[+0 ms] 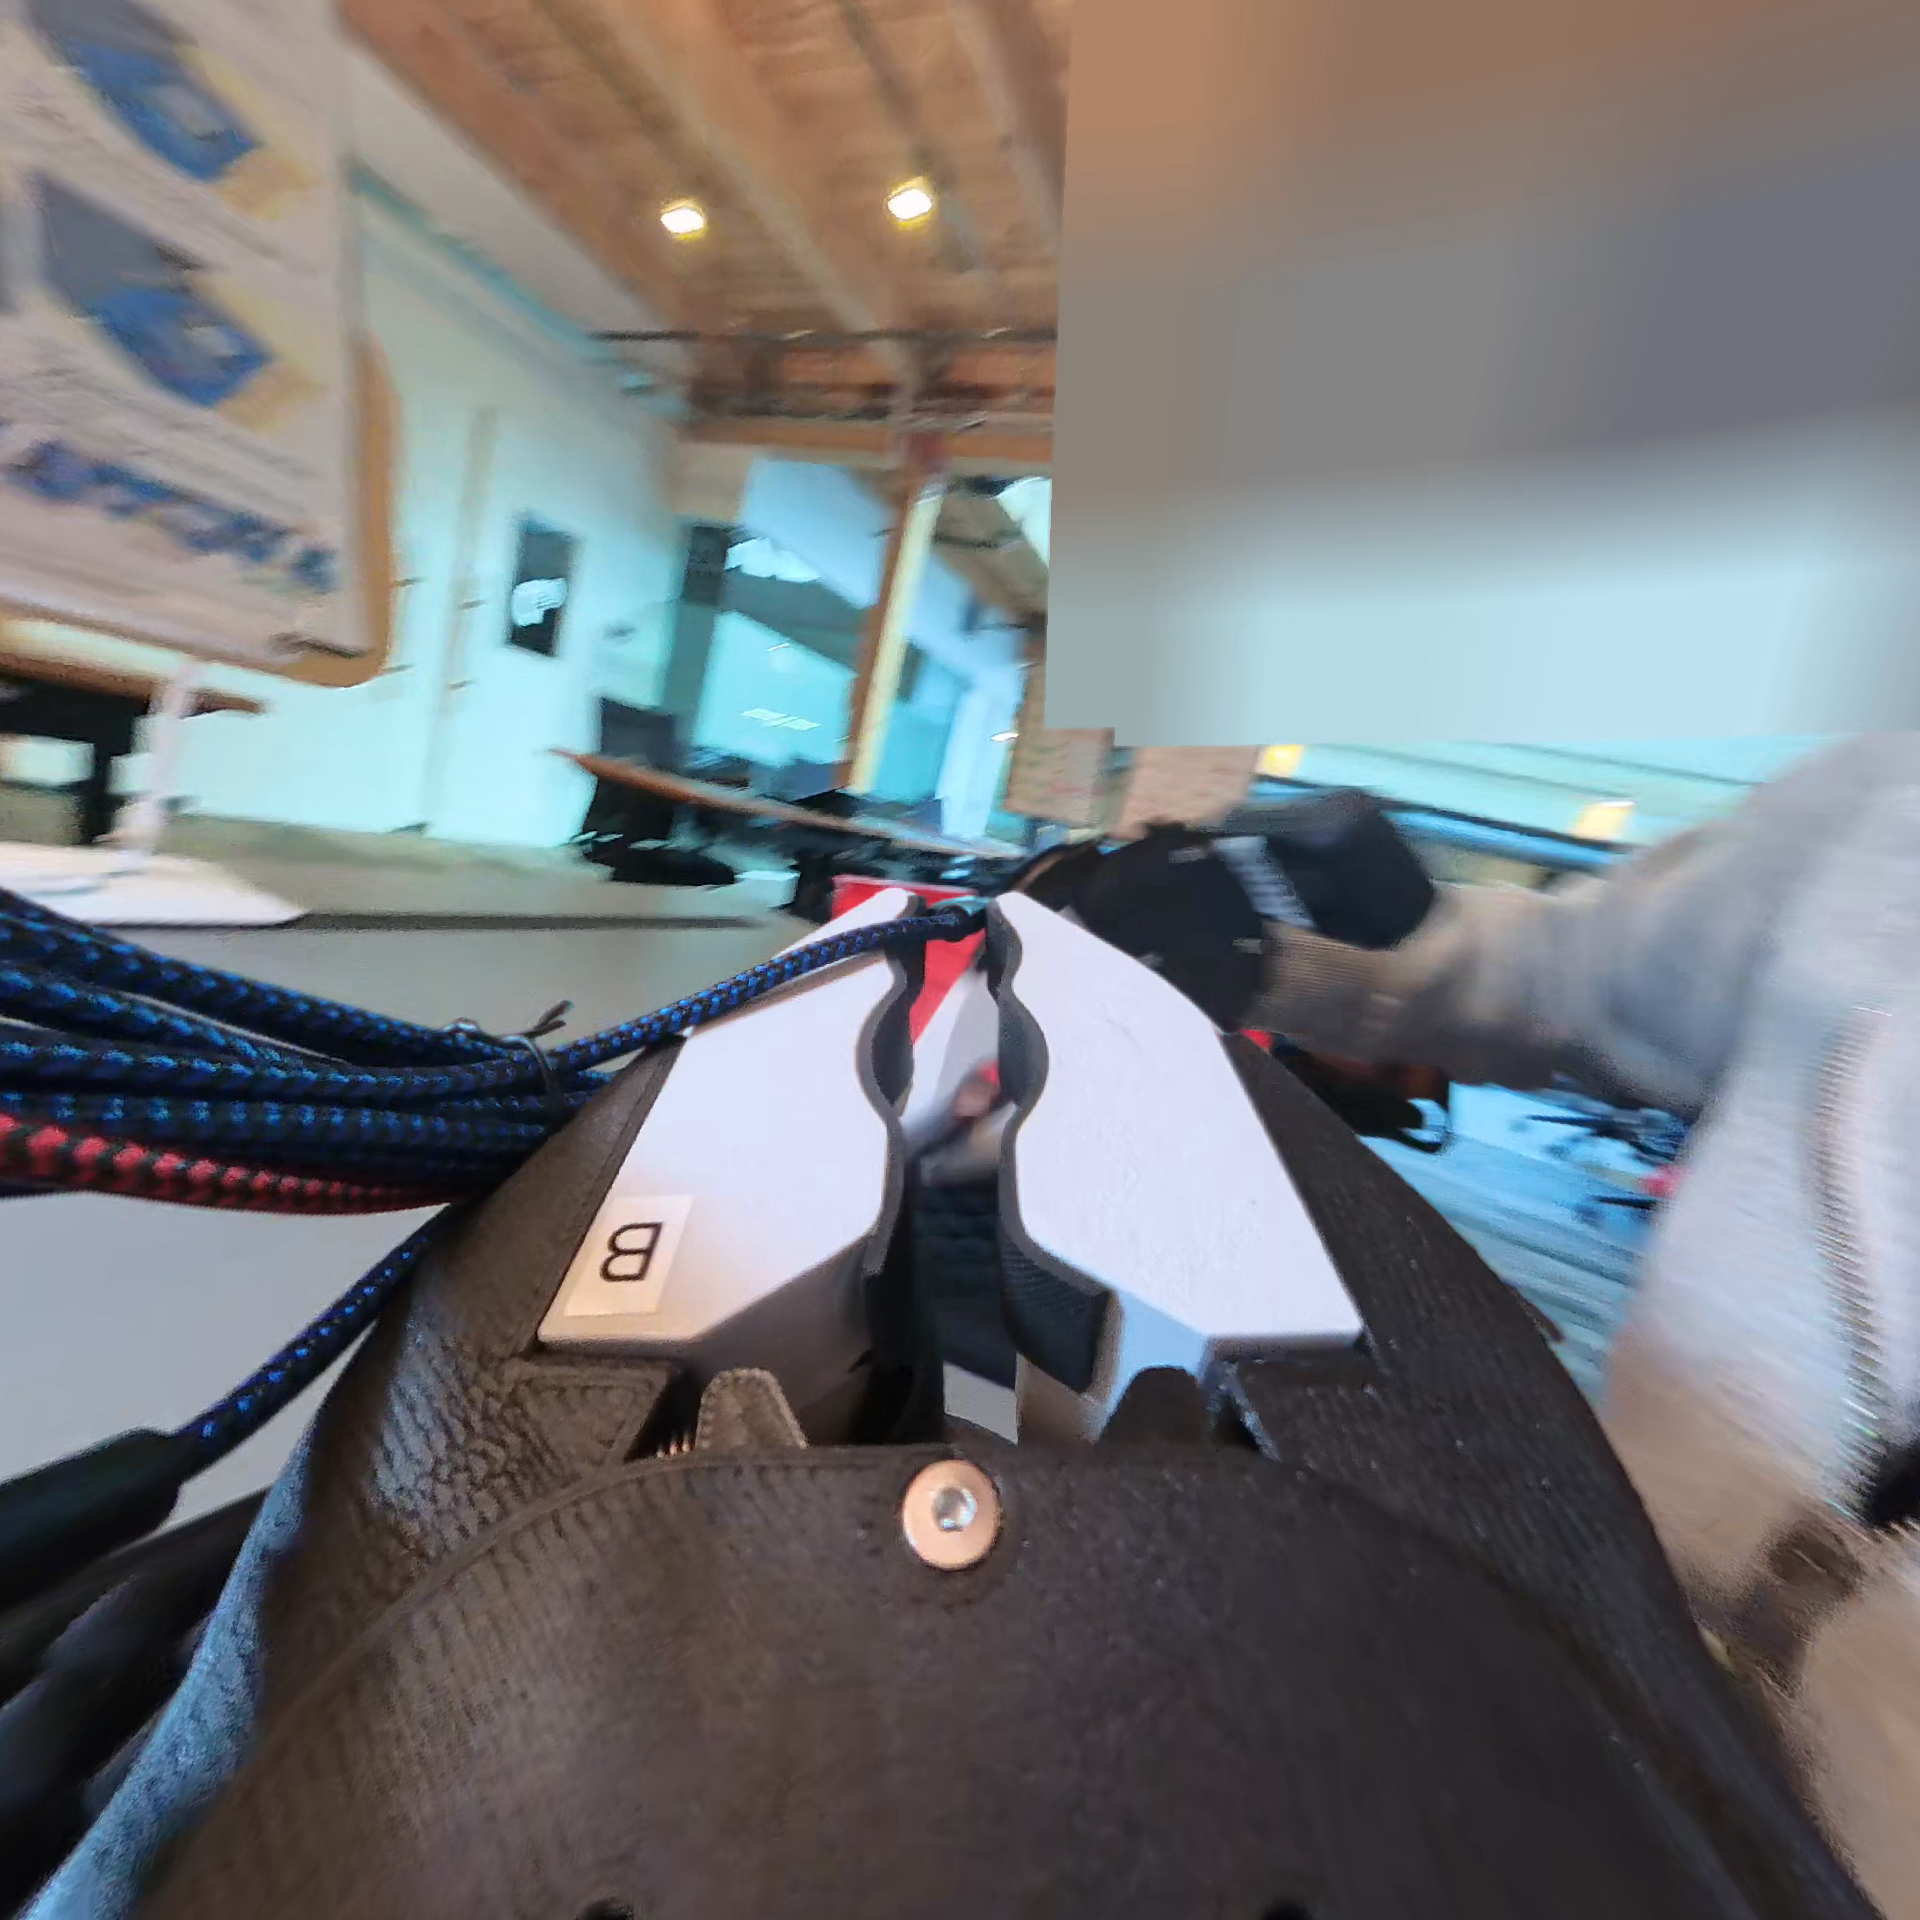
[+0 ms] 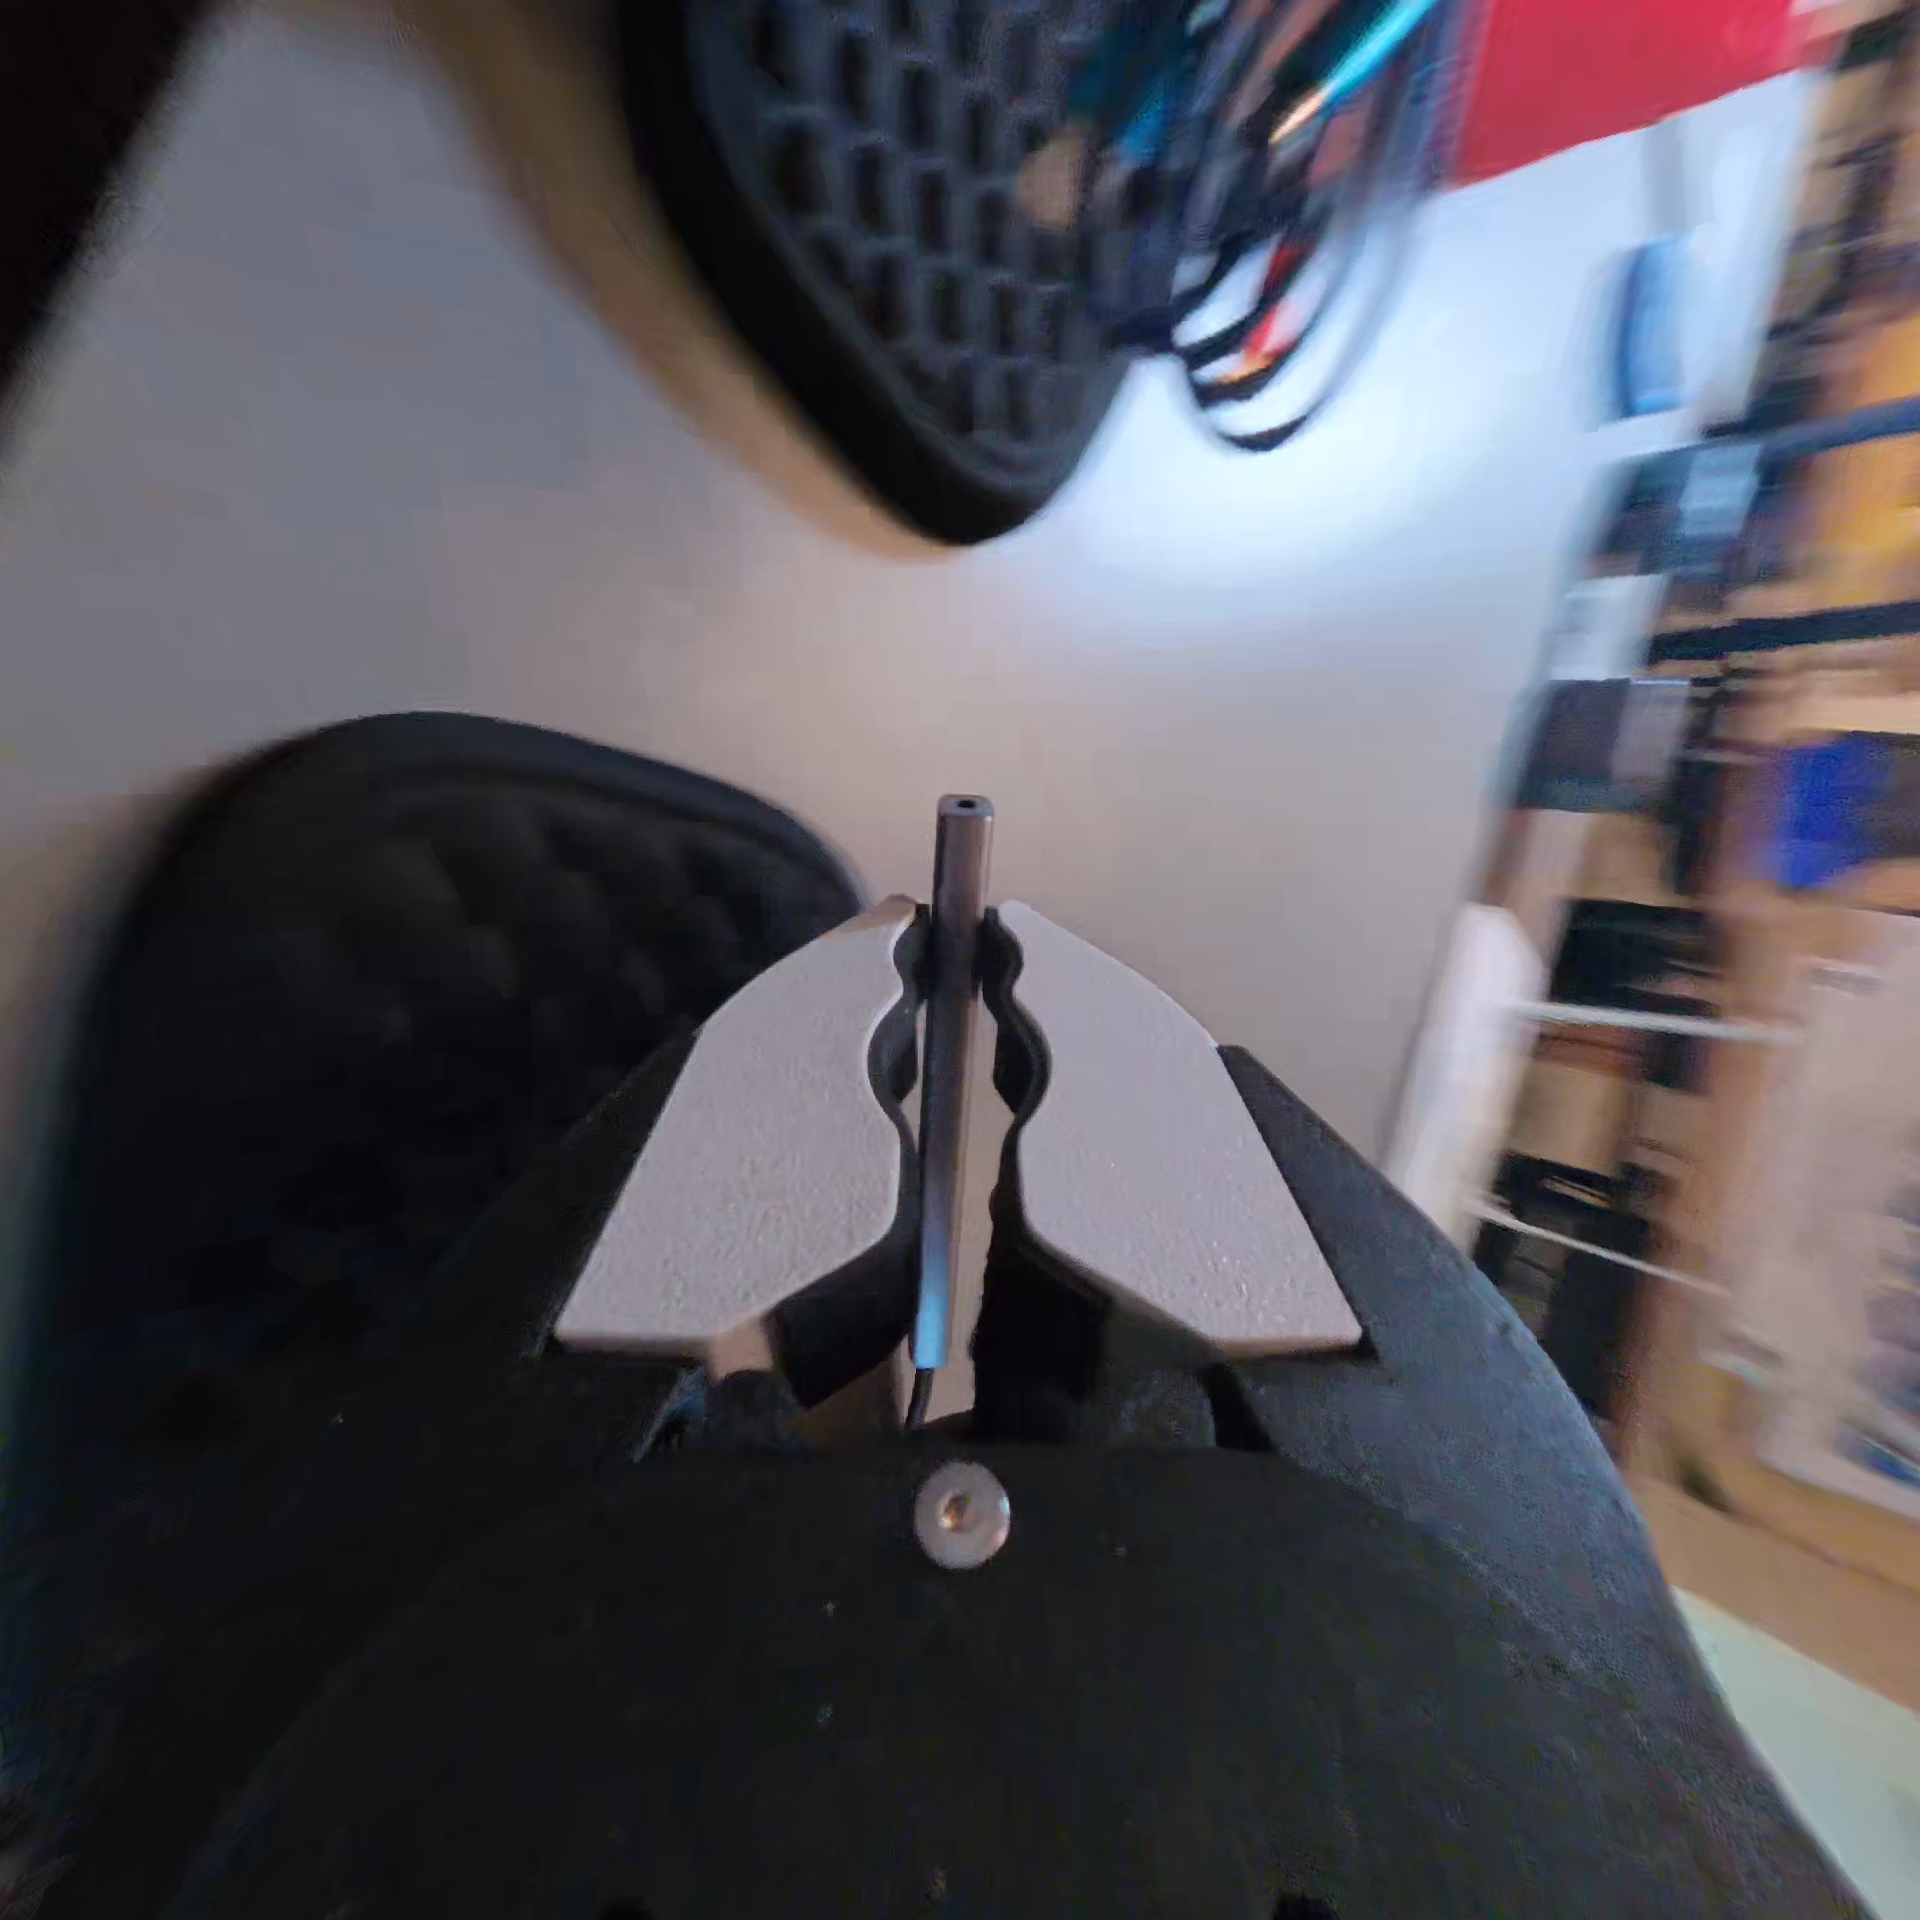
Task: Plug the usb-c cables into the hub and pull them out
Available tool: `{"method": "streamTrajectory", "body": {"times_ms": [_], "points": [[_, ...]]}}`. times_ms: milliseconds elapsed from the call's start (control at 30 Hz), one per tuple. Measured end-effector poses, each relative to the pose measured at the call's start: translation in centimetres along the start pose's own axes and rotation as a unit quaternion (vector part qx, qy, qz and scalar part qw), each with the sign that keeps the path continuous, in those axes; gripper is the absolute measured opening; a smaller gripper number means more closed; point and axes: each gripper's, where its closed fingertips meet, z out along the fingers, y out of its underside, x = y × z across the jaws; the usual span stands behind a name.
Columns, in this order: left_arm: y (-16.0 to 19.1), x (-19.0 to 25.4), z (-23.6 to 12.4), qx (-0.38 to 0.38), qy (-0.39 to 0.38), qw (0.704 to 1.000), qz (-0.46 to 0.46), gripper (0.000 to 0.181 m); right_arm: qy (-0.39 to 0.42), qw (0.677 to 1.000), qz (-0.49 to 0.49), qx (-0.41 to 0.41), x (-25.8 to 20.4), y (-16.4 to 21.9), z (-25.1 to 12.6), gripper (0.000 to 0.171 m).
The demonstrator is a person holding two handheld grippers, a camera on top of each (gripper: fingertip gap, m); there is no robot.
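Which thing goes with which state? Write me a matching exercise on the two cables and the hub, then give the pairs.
Things:
1. blue braided cable
2. slim grey hub
3. red braided cable

States:
A. clamped edge-on in the right gripper
B. lying loose in the bundle beside the left gripper
C. pinched at the left gripper's tips

Pairs: 1-C, 2-A, 3-B
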Motion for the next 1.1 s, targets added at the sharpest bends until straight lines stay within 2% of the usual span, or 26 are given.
{"method": "streamTrajectory", "body": {"times_ms": [100, 200, 300, 500, 767, 1100], "points": [[0.2, -1.1, 0.4, -0.008, -0.047, 0.999, 0.006, 0.012, 0.166, 0.985, -0.054, -0.004, 4.0, -1.6, -1.6, 0.010], [0.3, -1.6, 0.6, -0.013, -0.072, 0.997, 0.015, 0.011, 0.250, 0.966, -0.071, 0.018, 5.8, -3.6, -2.3, 0.009], [0.4, -0.9, 0.9, -0.016, -0.071, 0.996, 0.054, 0.011, 0.266, 0.961, -0.056, 0.055, 6.7, -5.4, -2.3, 0.009], [0.1, -1.5, 1.5, -0.013, -0.121, 0.987, 0.106, 0.011, 0.292, 0.954, -0.025, 0.060, 8.4, -6.8, -1.9, 0.009], [0.1, -1.5, 1.6, -0.012, -0.123, 0.984, 0.131, 0.011, 0.304, 0.950, -0.036, 0.054, 8.3, -7.4, -0.8, 0.009], [0.4, -1.3, 1.7, -0.036, -0.132, 0.973, 0.186, 0.011, 0.309, 0.946, -0.100, 0.021, 8.2, -7.1, -0.9, 0.009]]}}
